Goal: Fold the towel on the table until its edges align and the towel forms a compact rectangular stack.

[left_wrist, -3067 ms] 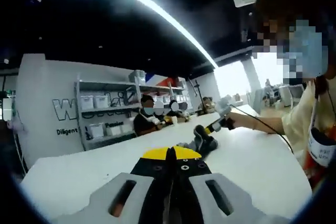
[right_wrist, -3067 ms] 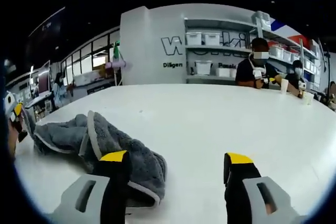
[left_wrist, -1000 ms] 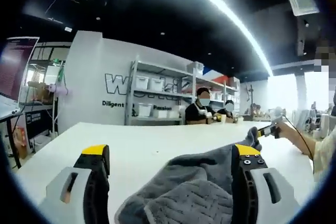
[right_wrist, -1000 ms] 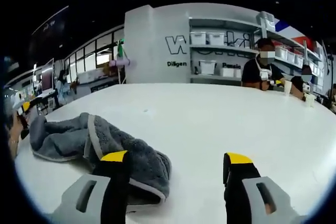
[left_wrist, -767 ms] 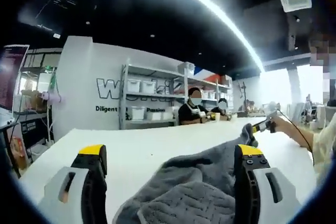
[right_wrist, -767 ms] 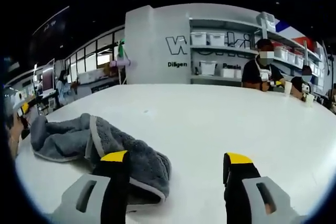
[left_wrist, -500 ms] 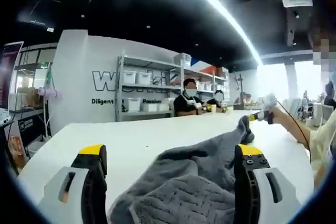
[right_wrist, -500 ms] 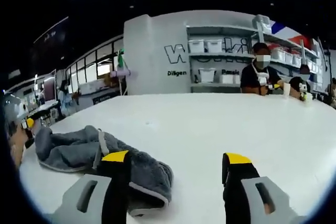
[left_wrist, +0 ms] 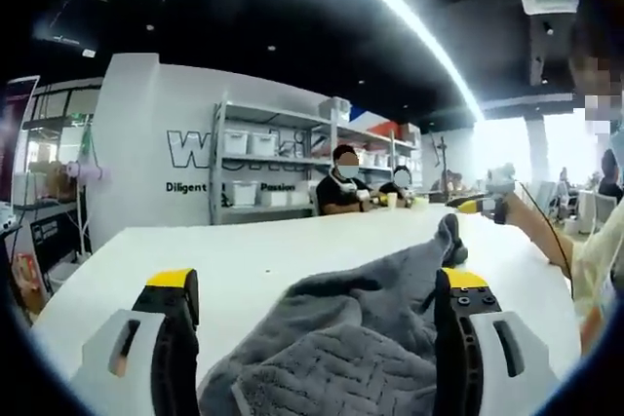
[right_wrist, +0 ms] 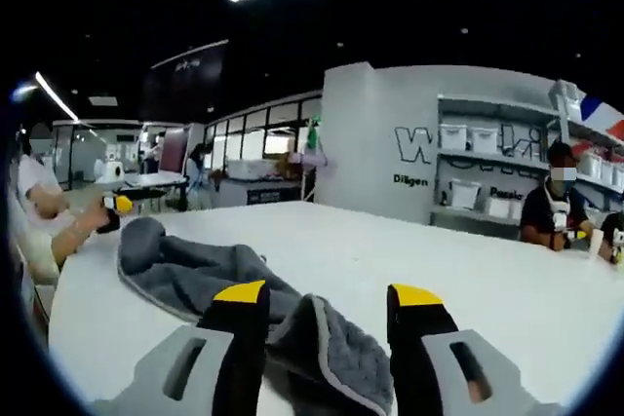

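While both sets of fingers stand open, nothing is gripped yet: the grey towel (left_wrist: 361,328) lies bunched on the white surface (left_wrist: 263,260), its near end between the left gripper (left_wrist: 317,289) fingers at the bottom of the left gripper view. At lower centre of the right gripper view, a hemmed end sits between the right gripper (right_wrist: 327,304) fingers. Risk: pinching several crumpled layers at once would drag the heap instead of opening it. Its long axis runs gripper to gripper, each end pointing at one.
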{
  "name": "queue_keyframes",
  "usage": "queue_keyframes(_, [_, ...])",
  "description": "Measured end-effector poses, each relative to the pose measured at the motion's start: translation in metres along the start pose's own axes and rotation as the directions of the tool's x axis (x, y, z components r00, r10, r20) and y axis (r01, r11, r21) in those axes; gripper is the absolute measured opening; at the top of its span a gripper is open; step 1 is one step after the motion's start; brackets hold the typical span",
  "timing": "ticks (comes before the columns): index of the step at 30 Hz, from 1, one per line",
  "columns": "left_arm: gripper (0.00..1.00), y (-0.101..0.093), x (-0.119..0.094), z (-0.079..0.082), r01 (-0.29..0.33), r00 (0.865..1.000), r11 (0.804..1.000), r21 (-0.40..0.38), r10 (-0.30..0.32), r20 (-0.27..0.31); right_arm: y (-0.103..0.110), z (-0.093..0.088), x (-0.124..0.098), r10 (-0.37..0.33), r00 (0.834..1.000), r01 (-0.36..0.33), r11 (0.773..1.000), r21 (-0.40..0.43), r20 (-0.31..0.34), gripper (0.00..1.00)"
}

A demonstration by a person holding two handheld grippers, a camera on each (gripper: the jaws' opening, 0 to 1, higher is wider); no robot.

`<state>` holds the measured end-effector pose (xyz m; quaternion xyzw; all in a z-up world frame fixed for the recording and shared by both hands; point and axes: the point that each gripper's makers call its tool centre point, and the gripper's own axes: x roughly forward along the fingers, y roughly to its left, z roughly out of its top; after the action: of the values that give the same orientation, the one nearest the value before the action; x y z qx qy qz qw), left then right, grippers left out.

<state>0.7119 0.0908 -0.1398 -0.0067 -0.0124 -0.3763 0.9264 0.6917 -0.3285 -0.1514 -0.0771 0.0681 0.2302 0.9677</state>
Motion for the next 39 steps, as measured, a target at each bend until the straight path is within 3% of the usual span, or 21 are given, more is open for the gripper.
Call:
queue_keyframes(2, [0.99, -0.001, 0.000, 0.001, 0.005, 1.000, 1.000, 0.001, -0.005, 0.002, -0.001, -0.013, 0.007, -0.013, 0.999, 0.012, 0.999, -0.036, -0.049, 0.43])
queue_keyframes(4, [0.99, -0.003, 0.000, 0.001, 0.011, 1.000, 1.000, 0.001, -0.011, -0.001, -0.006, -0.023, 0.012, -0.040, 0.996, 0.036, 0.998, -0.059, -0.076, 0.32])
queue_keyframes(7, [0.99, -0.003, 0.000, 0.000, 0.016, 1.000, 1.000, -0.004, -0.016, -0.004, -0.011, -0.028, 0.015, -0.067, 0.995, 0.062, 0.996, -0.067, -0.068, 0.18])
queue_keyframes(10, [0.99, -0.003, 0.000, -0.001, 0.012, 1.000, 1.000, -0.007, -0.012, -0.011, -0.013, -0.023, 0.015, -0.076, 0.996, 0.074, 0.995, -0.069, -0.040, 0.02])
queue_keyframes(11, [0.99, -0.002, 0.000, -0.003, 0.008, 1.000, 1.000, -0.006, -0.008, -0.019, -0.013, -0.020, 0.014, -0.080, 0.996, 0.079, 0.994, -0.073, -0.024, 0.00])
queue_keyframes(16, [0.98, -0.002, 0.001, -0.012, -0.003, 0.998, 1.000, -0.006, 0.002, -0.058, -0.015, -0.001, 0.007, -0.116, 0.992, 0.121, 0.987, -0.106, 0.054, 0.00])
queue_keyframes(19, [0.98, -0.002, 0.002, -0.013, -0.001, 0.998, 1.000, -0.010, 0.001, -0.063, -0.017, 0.016, 0.001, -0.125, 0.983, 0.136, 0.988, -0.077, 0.131, 0.00])
queue_keyframes(25, [0.97, 0.000, 0.003, -0.017, -0.002, 0.997, 1.000, -0.012, 0.001, -0.078, -0.026, 0.040, -0.017, -0.169, 0.960, 0.187, 0.980, -0.062, 0.222, 0.00])
queue_keyframes(31, [0.96, -0.003, 0.004, -0.021, 0.004, 0.996, 1.000, -0.020, -0.006, -0.091, -0.030, 0.059, -0.033, -0.176, 0.937, 0.186, 0.983, -0.005, 0.303, 0.00])
queue_keyframes(35, [0.96, -0.001, 0.004, -0.021, 0.005, 0.995, 1.000, -0.023, -0.007, -0.096, -0.023, 0.073, -0.040, -0.129, 0.922, 0.133, 0.991, 0.015, 0.365, 0.00])
queue_keyframes(39, [0.95, 0.000, 0.005, -0.022, 0.006, 0.995, 1.000, -0.024, -0.008, -0.100, 0.005, 0.093, -0.047, 0.000, 0.899, 0.016, 0.999, -0.033, 0.439, 0.00])
